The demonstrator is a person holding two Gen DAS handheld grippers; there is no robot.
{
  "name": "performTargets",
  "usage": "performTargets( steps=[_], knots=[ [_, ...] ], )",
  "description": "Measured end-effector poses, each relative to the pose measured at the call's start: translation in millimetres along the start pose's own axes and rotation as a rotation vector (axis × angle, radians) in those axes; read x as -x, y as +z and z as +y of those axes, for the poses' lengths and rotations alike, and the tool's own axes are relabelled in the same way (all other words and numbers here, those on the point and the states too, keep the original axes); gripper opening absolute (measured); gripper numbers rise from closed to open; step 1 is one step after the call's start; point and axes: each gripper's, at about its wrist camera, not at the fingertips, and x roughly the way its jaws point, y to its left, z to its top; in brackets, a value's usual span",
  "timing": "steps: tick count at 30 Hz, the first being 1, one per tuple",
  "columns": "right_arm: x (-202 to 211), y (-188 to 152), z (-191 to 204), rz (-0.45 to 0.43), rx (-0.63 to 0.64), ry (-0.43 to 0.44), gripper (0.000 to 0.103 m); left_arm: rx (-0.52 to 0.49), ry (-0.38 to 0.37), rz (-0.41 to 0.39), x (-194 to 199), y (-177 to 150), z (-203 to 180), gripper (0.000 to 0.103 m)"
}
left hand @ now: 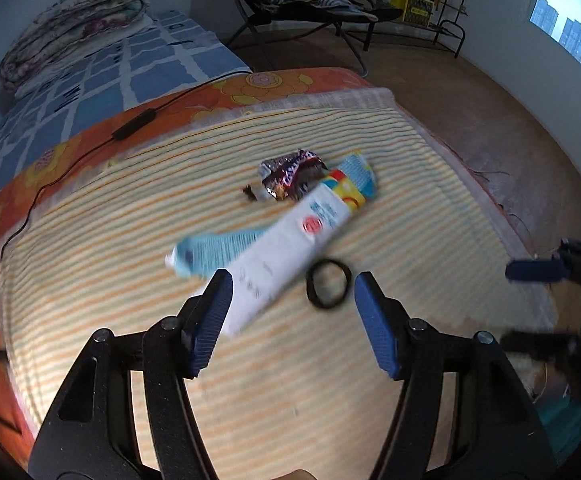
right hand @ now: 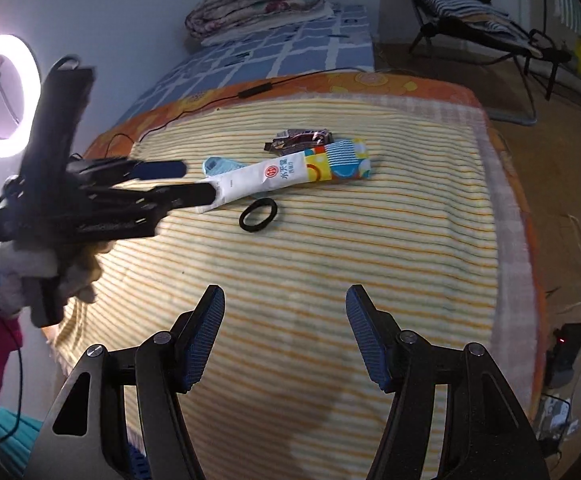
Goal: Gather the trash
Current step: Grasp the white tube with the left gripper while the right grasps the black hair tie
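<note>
On the yellow-striped towel (right hand: 330, 264) covering the bed, a long white plastic wrapper with a blue-and-yellow printed end (right hand: 290, 172) lies with its long axis running near-left to far-right, printed end far-right. A crumpled brown foil wrapper (right hand: 300, 139) sits just beyond it, a black hair-tie ring (right hand: 258, 215) just nearer. The left gripper (left hand: 290, 284) is spread wide, its tips straddling the white wrapper's near end; the right gripper (right hand: 284, 300) hangs released, well short of everything.

A: Any print we can make out?

B: On the long white wrapper (right hand: 286, 178), a red round seal (right hand: 269, 171), then blue Chinese characters beside it; they look like 水天堂, smaller ones below too tiny.

A: The crumpled brown wrapper (left hand: 292, 176)?

B: White lettering, too blurred to read.
</note>
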Motion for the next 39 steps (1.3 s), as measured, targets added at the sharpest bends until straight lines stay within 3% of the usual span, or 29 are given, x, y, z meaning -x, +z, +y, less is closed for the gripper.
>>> performTargets(
  steps=[9,14,16,22,24,30,36,39],
  knots=[
    [-34.8,15.2,-3.1,0.029,-0.006,0.044,0.062,-0.008,-0.006,0.068,-50.6,17.3,7.9,0.065],
    [-45.2,19.1,-4.3,0.037,-0.008,0.050,0.056,-0.033,-0.007,0.081,-61.7,23.0,5.7,0.065],
    [-50.5,21.2,-4.7,0.041,-0.010,0.049,0.053,-0.017,-0.015,0.078,-63.5,26.4,8.1,0.054],
    [-69.8,26.9,-3.6,0.060,-0.017,0.051,0.041,-0.018,-0.034,0.071,-62.3,25.4,10.6,0.032],
    [-74.6,29.5,-3.4,0.061,-0.023,0.053,0.035,-0.010,-0.038,0.065,-60.0,22.5,12.9,0.018],
    [-95.4,43.0,7.7,0.059,0.005,0.019,0.029,0.041,-0.083,0.034,-49.0,10.0,27.5,0.011],
    [-112.1,48.2,16.2,0.056,0.025,-0.027,0.013,0.073,-0.087,0.011,-34.4,-1.6,37.8,0.008],
    [-116.3,48.6,27.0,0.051,0.088,-0.091,0.005,0.087,-0.078,0.004,-28.3,-10.0,43.5,0.007]
  ],
)
